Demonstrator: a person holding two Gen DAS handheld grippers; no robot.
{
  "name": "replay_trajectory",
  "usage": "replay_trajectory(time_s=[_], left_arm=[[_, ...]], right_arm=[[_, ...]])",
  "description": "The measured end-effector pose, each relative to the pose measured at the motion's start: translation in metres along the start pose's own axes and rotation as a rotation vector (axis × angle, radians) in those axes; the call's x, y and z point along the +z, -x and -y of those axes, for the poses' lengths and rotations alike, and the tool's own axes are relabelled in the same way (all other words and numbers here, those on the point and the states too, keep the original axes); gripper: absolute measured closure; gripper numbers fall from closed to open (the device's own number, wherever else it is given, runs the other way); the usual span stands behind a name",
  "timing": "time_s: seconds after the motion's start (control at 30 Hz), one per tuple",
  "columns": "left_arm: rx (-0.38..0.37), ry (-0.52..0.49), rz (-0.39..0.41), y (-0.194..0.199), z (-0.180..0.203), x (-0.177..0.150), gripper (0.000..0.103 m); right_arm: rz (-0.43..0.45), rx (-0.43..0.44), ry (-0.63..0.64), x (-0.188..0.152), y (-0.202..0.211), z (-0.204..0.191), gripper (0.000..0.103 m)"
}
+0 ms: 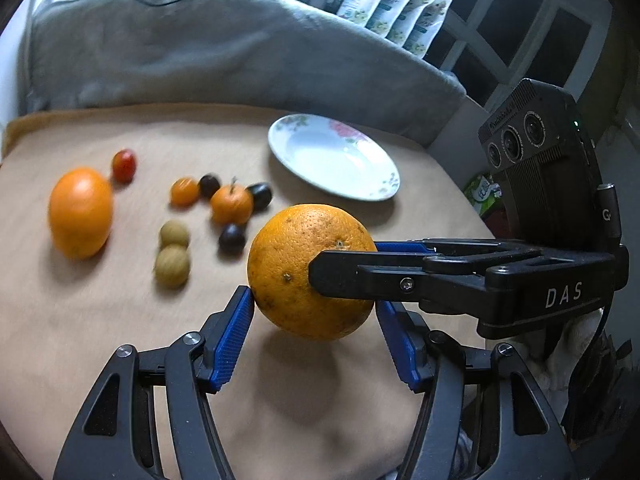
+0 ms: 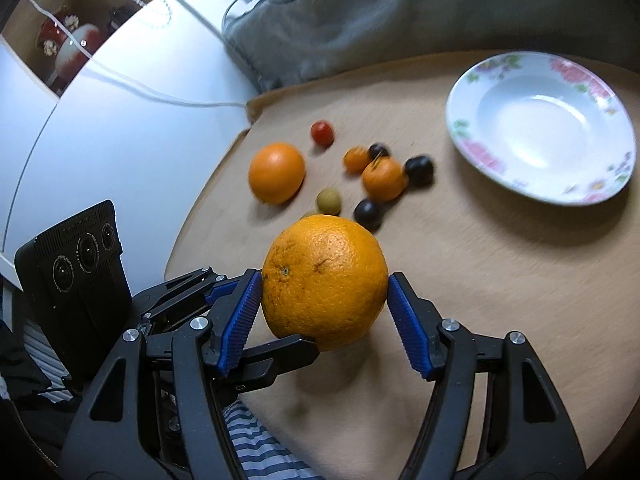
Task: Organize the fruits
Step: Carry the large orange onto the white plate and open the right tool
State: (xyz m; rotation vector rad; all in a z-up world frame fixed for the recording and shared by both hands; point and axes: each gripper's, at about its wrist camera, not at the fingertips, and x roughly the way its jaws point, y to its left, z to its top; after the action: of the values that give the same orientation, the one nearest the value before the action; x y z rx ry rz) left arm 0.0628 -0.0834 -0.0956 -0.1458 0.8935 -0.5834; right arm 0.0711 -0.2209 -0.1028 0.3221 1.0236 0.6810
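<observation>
You've got both hand-held grippers on one big round orange w/ pitted, speckled skin [image 1: 310, 270], lifted above the tan-cloth-covered counter [image 1: 100, 320]; its shadow falls on the cloth below. Your left hand-held gripper [image 1: 314, 306] pinches it w/ the blue ribbed pads on its left and right sides. Your right hand-held gripper [image 2: 324, 292] comes in from the right in the left wrist view and clamps the same orange; in its own view both blue pads press the fruit's sides.

Rest of the fruit sits on the cloth, far left of the held one: a smooth, large bright orange [image 1: 80, 212] farthest left, a small red cherry tomato [image 1: 124, 165] just beyond it, then a cluster: small orange tomato [image 1: 185, 191], stemmed small tangerine [image 1: 232, 204], three dark purple round fruits [image 1: 231, 238] around it. Two dull yellow-green round fruits [image 1: 173, 254] touch each other, nearer than the cluster.

White shallow plate w/ pink floral rim [image 1: 384, 196] lies far right on the cloth, nothing in it, well apart from the cluster. Grey rumpled blanket [image 1: 220, 52] lies behind the counter.
</observation>
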Motion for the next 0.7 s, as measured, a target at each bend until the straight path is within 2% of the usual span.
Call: replay_trajectory(time_s=[0.37,0.7], left_arm=[[-0.032,-0.05,0.003,-0.031,0.018,0.038,0.04],[-0.038,-0.064,-0.012,-0.054,0.025,0.059,0.04]], right_arm=[[0.067,-0.05,-0.032,0.028,0.03,0.036,0.035],[0.09,-0.077,-0.062,0.048,0.033,0.062,0.035]])
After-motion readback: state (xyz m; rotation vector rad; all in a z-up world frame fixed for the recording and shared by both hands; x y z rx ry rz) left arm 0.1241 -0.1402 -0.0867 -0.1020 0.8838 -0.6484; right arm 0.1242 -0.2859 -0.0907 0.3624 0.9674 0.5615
